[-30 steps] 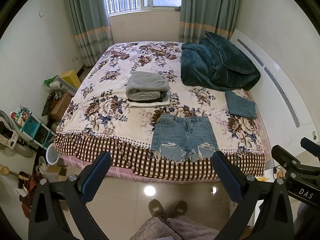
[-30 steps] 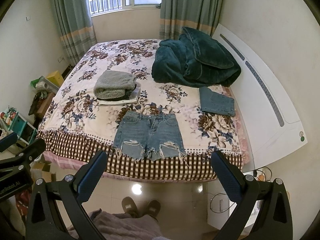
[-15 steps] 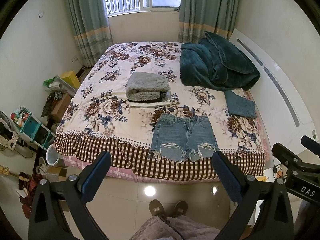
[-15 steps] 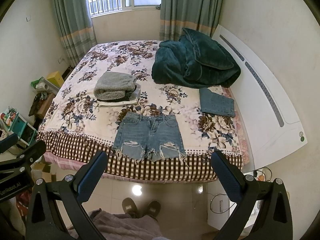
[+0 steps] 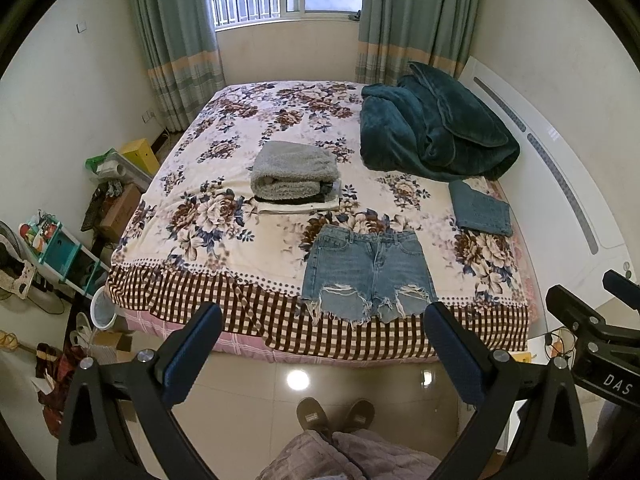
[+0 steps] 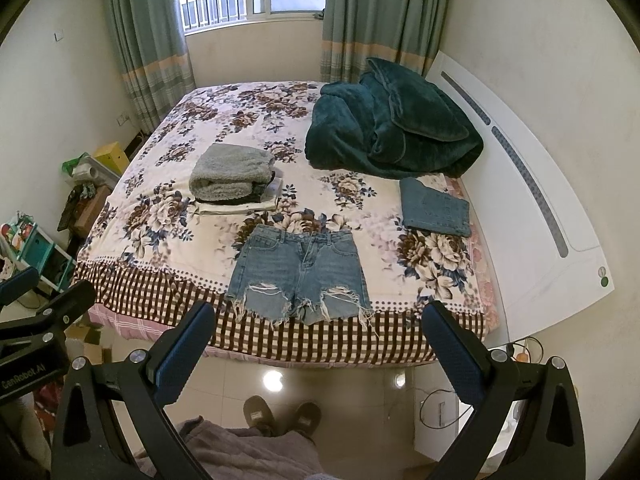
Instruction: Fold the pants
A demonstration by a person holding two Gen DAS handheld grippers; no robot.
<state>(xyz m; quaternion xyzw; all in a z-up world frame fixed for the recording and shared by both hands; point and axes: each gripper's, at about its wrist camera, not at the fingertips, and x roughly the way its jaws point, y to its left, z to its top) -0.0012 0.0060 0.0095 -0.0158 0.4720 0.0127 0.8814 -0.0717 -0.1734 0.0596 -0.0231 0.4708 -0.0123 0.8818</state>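
Light blue frayed denim shorts point(image 5: 366, 274) lie spread flat near the front edge of the floral bed point(image 5: 188, 236), waistband away from me; they also show in the right wrist view point(image 6: 302, 270). My left gripper point(image 5: 322, 320) is open and empty, held above the floor in front of the bed. My right gripper point(image 6: 314, 318) is open and empty, likewise short of the bed edge. Each gripper's body shows at the edge of the other's view.
A folded denim piece point(image 5: 482, 212) lies at the bed's right. A stack of folded clothes topped by a grey fleece point(image 5: 296, 170) sits mid-bed. A dark teal blanket point(image 5: 434, 128) is heaped at the back right. Cluttered shelves and boxes point(image 5: 56, 248) stand on the left floor. My slippered feet point(image 5: 334, 414) stand on the tiles.
Both views have shifted very slightly; the grippers stay open and the shorts have not moved.
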